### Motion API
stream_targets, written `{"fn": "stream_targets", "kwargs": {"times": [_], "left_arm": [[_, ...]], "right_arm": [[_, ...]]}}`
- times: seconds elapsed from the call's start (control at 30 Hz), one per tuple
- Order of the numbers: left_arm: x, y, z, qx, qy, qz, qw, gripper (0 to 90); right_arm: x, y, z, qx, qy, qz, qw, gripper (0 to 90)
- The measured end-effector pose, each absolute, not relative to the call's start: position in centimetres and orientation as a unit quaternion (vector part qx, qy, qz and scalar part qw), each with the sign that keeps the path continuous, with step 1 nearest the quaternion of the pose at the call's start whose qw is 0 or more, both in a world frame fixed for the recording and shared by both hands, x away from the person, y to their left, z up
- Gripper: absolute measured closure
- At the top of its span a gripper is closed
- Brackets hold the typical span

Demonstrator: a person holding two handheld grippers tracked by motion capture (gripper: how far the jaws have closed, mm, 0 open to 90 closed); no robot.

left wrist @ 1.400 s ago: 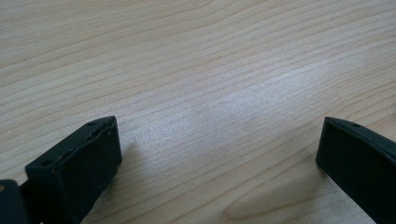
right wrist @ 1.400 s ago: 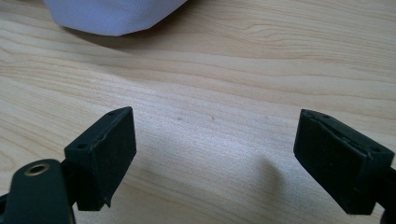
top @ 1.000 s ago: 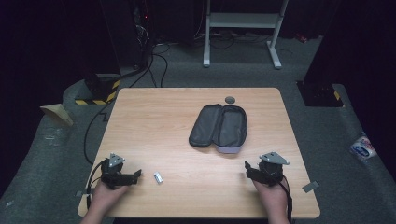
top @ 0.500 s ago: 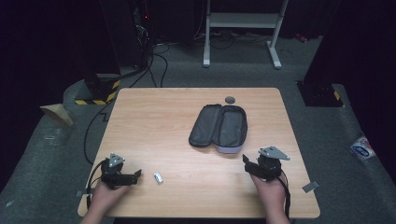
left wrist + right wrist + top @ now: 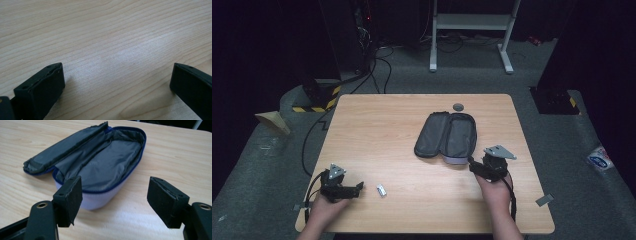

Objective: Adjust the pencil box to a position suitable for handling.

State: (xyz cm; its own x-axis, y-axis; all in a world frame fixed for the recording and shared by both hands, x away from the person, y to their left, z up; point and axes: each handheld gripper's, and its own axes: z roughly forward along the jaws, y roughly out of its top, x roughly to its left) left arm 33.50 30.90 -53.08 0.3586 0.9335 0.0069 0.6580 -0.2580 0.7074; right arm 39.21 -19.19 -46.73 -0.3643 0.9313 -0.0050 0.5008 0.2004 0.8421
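Observation:
An open zip case (image 5: 447, 135) with grey lining and a blue zipper lies right of the table's middle, its lid folded out to the left. In the right gripper view the case (image 5: 105, 167) is just beyond the jaws. My right gripper (image 5: 476, 168) sits near the case's near end, open and holding nothing. At the front left my left gripper (image 5: 358, 187) rests on the table, open, with bare wood between its jaws (image 5: 117, 82). A small white and silver object (image 5: 382, 190) lies just right of the left gripper.
A small dark round disc (image 5: 458, 106) lies on the wooden table (image 5: 377, 130) behind the case. Around the table are grey carpet, black cables (image 5: 377, 65) at the back left, a white stand (image 5: 472, 30), and a scrap of tape (image 5: 544, 200) on the floor at right.
My right gripper has moved a little forward and left toward the near end of the case. The left gripper and the small object stay put.

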Motion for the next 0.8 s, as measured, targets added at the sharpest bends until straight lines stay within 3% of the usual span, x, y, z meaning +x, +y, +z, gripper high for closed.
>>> {"fn": "stream_targets", "kwargs": {"times": [0.8], "left_arm": [[33.4,30.9,-53.1,0.763,0.521,0.22,0.314,0.3]], "right_arm": [[44.0,-18.4,-47.9,0.526,0.728,0.362,0.249,53.5]]}}
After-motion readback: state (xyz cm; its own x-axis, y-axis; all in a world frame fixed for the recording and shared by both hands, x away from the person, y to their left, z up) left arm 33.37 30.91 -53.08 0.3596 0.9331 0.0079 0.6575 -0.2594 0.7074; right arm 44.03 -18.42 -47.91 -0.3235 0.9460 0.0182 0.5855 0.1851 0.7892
